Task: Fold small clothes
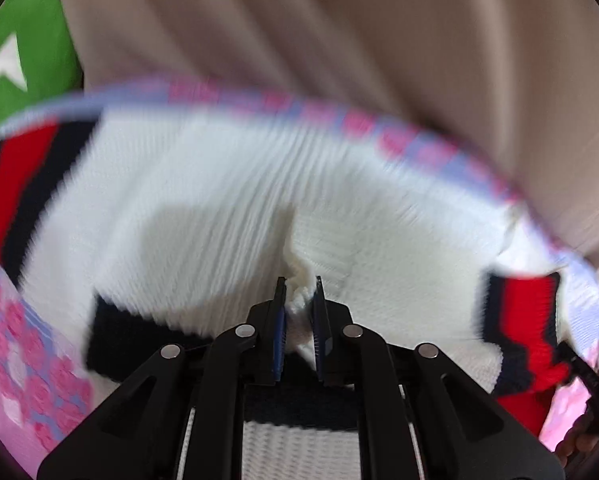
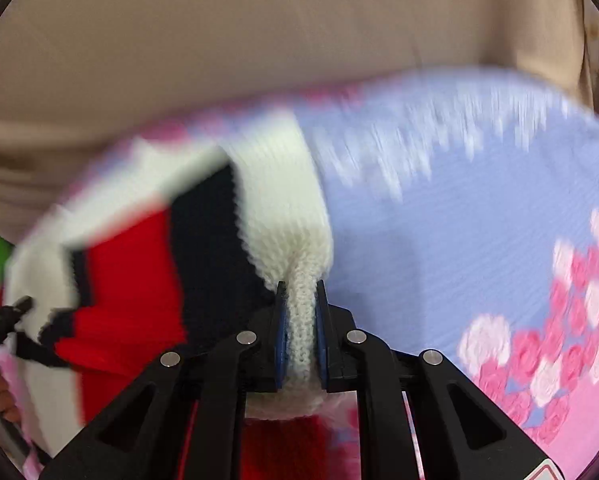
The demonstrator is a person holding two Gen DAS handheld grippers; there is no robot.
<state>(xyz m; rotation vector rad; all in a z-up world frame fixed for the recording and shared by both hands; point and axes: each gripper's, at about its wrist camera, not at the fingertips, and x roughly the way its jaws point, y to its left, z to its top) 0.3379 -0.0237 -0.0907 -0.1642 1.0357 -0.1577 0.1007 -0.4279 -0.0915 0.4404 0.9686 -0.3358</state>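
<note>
A small white knit sweater point(image 1: 227, 200) with red and navy stripes lies across a floral bed sheet point(image 1: 23, 360). My left gripper point(image 1: 299, 284) is shut on a pinched fold of its white knit near the navy hem. My right gripper point(image 2: 299, 286) is shut on a bunched strip of the same sweater point(image 2: 283, 208), beside its navy and red bands. The right gripper shows at the far right of the left wrist view point(image 1: 591, 380), and the left gripper shows at the far left of the right wrist view point(image 2: 3, 320). Both views are motion-blurred.
The sheet point(image 2: 459, 220) is lilac with pink and white roses. A beige curtain point(image 1: 339, 32) hangs behind the bed; it also fills the top of the right wrist view point(image 2: 259, 32). A green object with a white shape point(image 1: 15, 64) sits at the left.
</note>
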